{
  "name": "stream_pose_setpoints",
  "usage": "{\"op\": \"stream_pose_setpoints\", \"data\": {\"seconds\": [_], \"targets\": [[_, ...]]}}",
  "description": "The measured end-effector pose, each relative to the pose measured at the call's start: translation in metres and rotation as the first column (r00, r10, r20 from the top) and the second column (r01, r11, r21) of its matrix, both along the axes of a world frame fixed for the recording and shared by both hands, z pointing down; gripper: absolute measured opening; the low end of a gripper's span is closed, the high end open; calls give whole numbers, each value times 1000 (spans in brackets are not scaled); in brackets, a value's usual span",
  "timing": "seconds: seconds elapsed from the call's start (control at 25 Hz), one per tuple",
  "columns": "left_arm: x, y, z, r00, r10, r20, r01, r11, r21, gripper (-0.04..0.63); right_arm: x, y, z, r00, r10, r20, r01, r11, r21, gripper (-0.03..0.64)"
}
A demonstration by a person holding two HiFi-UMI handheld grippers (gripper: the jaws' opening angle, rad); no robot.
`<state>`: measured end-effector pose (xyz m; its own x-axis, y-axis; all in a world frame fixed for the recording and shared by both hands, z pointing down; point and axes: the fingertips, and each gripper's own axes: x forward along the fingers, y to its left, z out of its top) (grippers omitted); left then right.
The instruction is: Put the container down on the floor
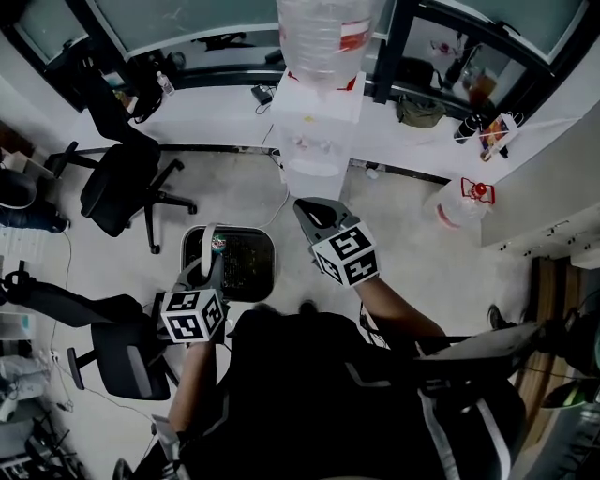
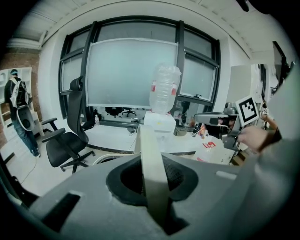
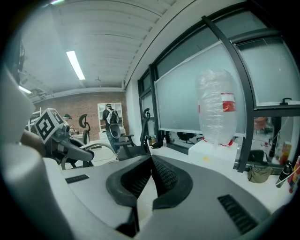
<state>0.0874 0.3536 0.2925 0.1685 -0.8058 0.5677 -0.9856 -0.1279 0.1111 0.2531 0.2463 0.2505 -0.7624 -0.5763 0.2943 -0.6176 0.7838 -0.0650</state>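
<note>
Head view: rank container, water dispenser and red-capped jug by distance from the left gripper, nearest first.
1. container: directly ahead; the left gripper is clamped on its handle.
2. water dispenser: farther ahead and to the right, against the window ledge.
3. red-capped jug: farthest, well off to the right by the wall.

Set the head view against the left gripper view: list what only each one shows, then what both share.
Only the head view: the dark inside of the container and the marker cube on the left gripper.
Only the left gripper view: the ceiling, the brick wall, and, close up, that gripper's fingers pressed on the container's pale handle.
Both: the water dispenser, the black office chair and the right gripper.
</note>
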Motion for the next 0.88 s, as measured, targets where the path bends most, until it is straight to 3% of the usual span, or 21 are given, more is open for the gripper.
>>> {"op": "stream_pose_setpoints", "data": {"seconds": [0.44, 0.88], "targets": [[-15, -43, 13, 998, 57, -19, -57, 998, -13, 54, -18, -37, 2, 999, 32, -12, -32, 999, 5, 6], [-64, -125, 23, 991, 132, -38, -132, 991, -16, 54, -87, -96, -1, 1000, -11, -28, 12, 1000, 26, 6]]}}
